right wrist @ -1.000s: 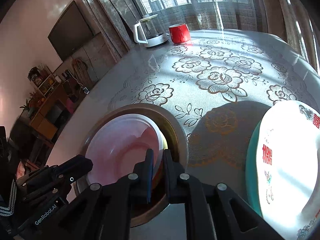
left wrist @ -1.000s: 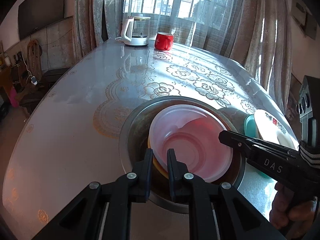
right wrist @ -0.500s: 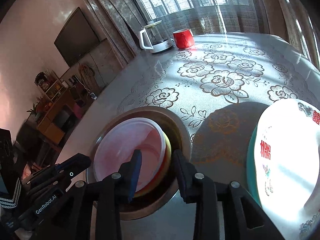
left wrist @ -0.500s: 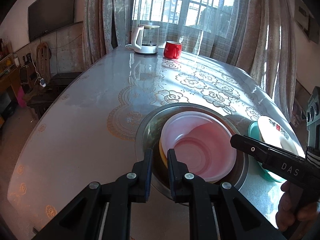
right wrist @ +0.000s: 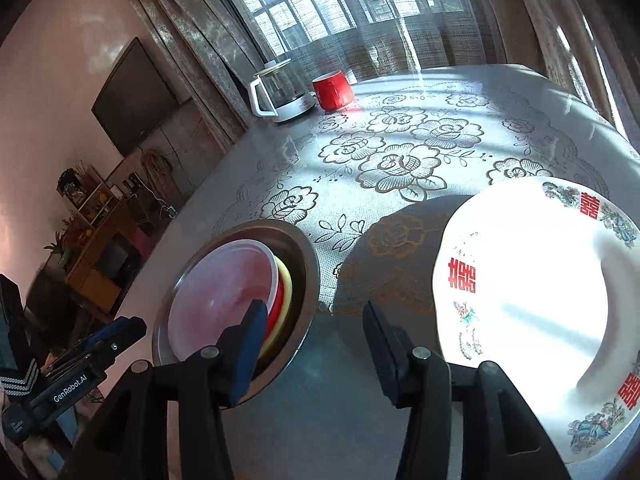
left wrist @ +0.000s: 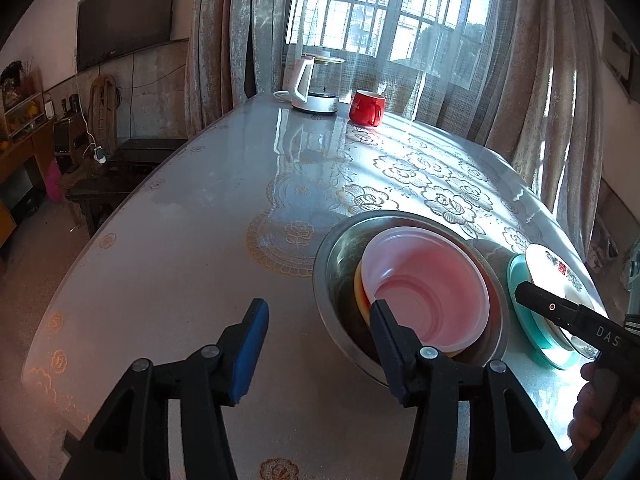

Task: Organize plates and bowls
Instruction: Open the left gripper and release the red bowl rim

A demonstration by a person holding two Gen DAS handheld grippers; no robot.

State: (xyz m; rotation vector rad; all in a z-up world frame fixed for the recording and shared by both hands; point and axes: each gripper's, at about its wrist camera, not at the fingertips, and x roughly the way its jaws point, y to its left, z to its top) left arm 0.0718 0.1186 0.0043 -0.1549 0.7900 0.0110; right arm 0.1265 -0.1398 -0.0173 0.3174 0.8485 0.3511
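We log: L tongs point(left wrist: 318, 320) & R tongs point(right wrist: 314, 322) opening, nothing held; steel basin point(left wrist: 334, 248) w/ nested bowls released, stack done.

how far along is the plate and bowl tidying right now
Done, by the look of it: the pink bowl sits nested on yellow and red bowls inside the steel basin, and the white plate lies on the teal plate. In hand: nothing; left gripper and right gripper are both opening, empty. Left: no loose dishes in view.
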